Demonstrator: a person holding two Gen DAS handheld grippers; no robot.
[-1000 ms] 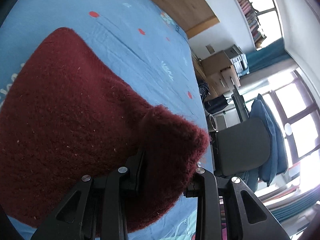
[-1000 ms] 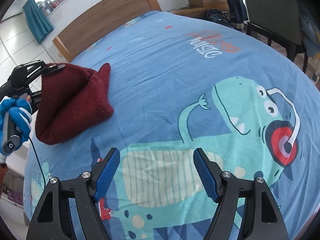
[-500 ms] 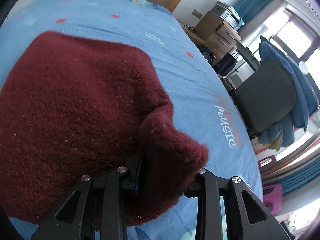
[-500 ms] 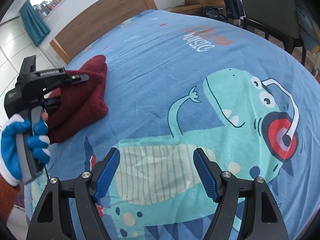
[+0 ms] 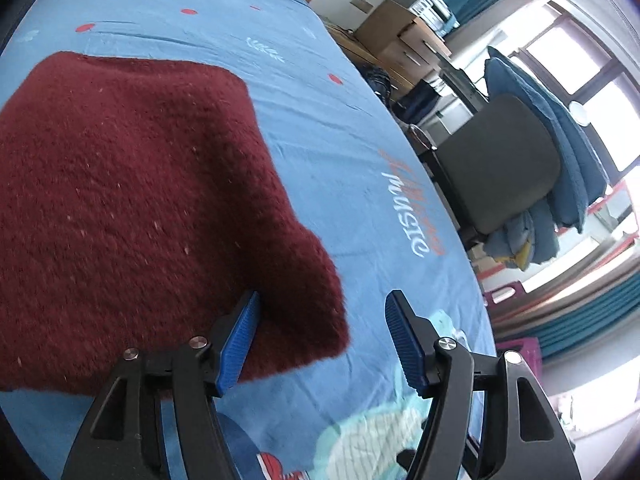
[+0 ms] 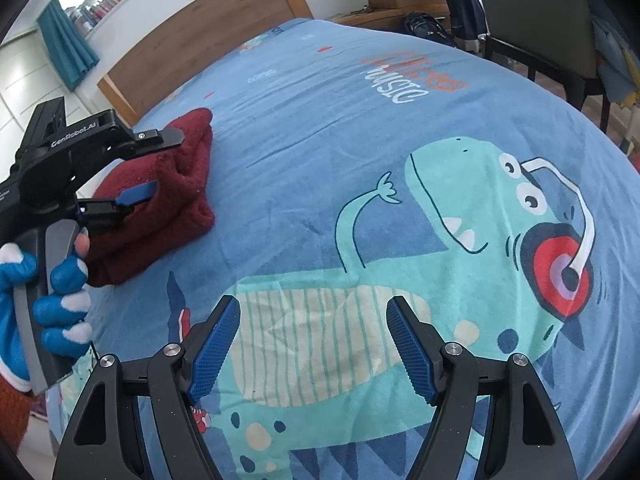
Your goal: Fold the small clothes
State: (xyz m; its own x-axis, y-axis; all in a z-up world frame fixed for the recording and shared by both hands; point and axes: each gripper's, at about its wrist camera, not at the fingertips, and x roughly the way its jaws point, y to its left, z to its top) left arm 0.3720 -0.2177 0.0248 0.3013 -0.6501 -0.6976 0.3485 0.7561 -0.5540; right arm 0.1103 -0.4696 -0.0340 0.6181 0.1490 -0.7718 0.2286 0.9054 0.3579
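Note:
A dark red knitted garment (image 5: 132,200) lies folded on the blue dinosaur bedspread (image 5: 340,168). My left gripper (image 5: 320,336) is open just above its near corner, and the cloth lies loose between the blue pads. In the right wrist view the garment (image 6: 168,200) sits at the left, with the left gripper (image 6: 154,164) open over it. My right gripper (image 6: 312,344) is open and empty above the dinosaur print, well to the right of the garment.
A wooden headboard (image 6: 208,44) stands at the far end of the bed. A dark chair (image 5: 500,168) draped with blue clothes stands past the bed's right edge, beside wooden drawers (image 5: 404,44) and a window.
My left gripper has opened and let go of the garment's corner, which has dropped flat onto the folded pile. The right gripper has hardly moved.

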